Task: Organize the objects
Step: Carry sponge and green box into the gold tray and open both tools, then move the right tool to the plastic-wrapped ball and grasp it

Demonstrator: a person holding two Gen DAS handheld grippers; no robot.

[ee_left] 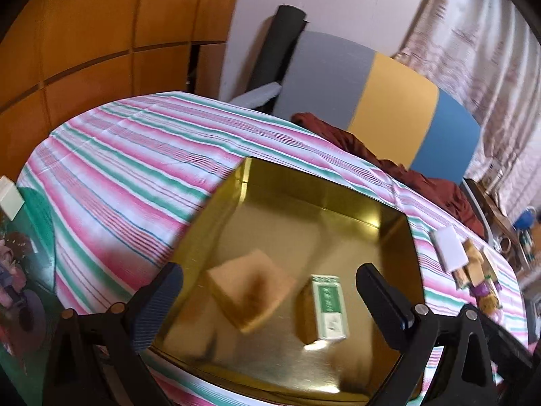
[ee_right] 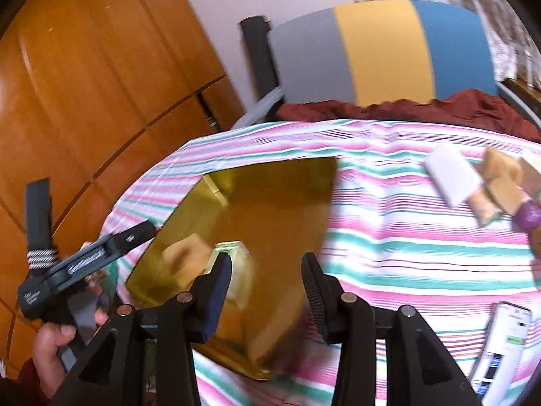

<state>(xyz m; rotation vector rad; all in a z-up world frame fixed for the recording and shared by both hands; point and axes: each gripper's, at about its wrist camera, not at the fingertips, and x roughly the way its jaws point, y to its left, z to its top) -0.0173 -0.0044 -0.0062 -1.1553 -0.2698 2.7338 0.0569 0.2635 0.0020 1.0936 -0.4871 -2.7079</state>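
A shiny gold tray point(ee_left: 338, 199) lies on the striped tablecloth. In it are a tan sponge block point(ee_left: 250, 291) and a green-and-white small box point(ee_left: 329, 308). My left gripper point(ee_left: 267, 301) is open above the tray, with both items between its fingers and nothing held. In the right wrist view my right gripper point(ee_right: 267, 277) is open and empty over the gold tray point(ee_right: 297, 182); the sponge point(ee_right: 182, 253) and the box point(ee_right: 233, 250) show blurred. On the cloth to the right lie a white block point(ee_left: 449, 248) point(ee_right: 451, 176), tan blocks point(ee_right: 500, 182) and a purple item point(ee_right: 529, 216).
A phone point(ee_right: 503, 341) lies near the table's right front edge. A picture book point(ee_left: 20, 270) lies at the left. A grey, yellow and blue chair back point(ee_left: 372, 101) with dark red cloth point(ee_left: 389, 162) stands behind the table. A wooden wardrobe point(ee_right: 84, 84) is at left.
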